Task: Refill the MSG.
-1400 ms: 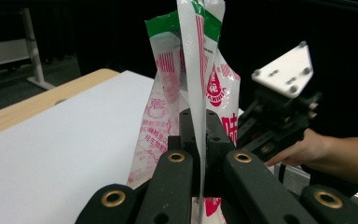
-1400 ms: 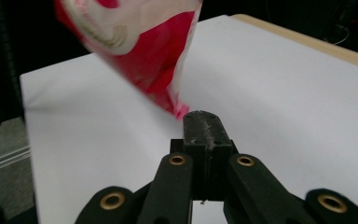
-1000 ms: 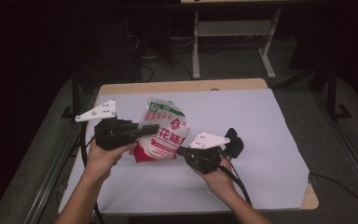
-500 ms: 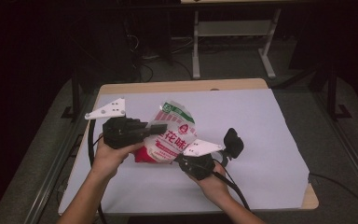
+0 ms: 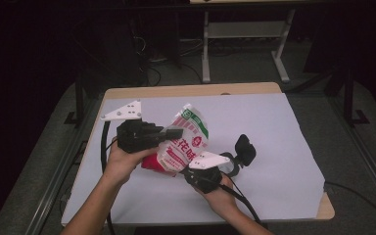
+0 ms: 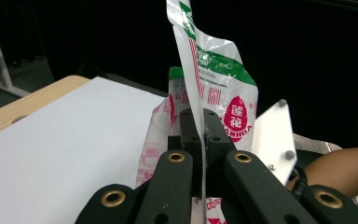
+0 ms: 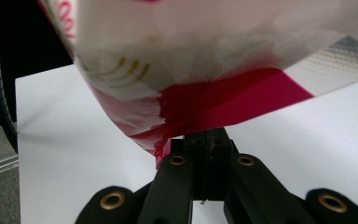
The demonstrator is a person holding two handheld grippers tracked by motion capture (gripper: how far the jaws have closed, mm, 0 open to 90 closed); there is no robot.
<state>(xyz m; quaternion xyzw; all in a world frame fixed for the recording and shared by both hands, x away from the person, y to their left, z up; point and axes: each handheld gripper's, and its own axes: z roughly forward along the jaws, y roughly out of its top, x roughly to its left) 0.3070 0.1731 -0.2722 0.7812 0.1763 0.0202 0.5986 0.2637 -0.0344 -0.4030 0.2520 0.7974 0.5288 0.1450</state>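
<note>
Nearest the person, the right gripper (image 5: pixel 188 172) is clamped on the red bottom edge of the bag (image 5: pixel 183 142), which hangs clear above the white sheet (image 5: pixel 274 142) near the table's middle; just beyond it, the left gripper (image 5: pixel 176 132) pinches the bag's upper side edge, jaws closed on the plastic

The bag (image 5: pixel 183 142) is hanging above the worktop (image 5: pixel 274 127) between my left tool (image 5: pixel 176 133) and my right tool (image 5: pixel 186 172), nearer me.
</note>
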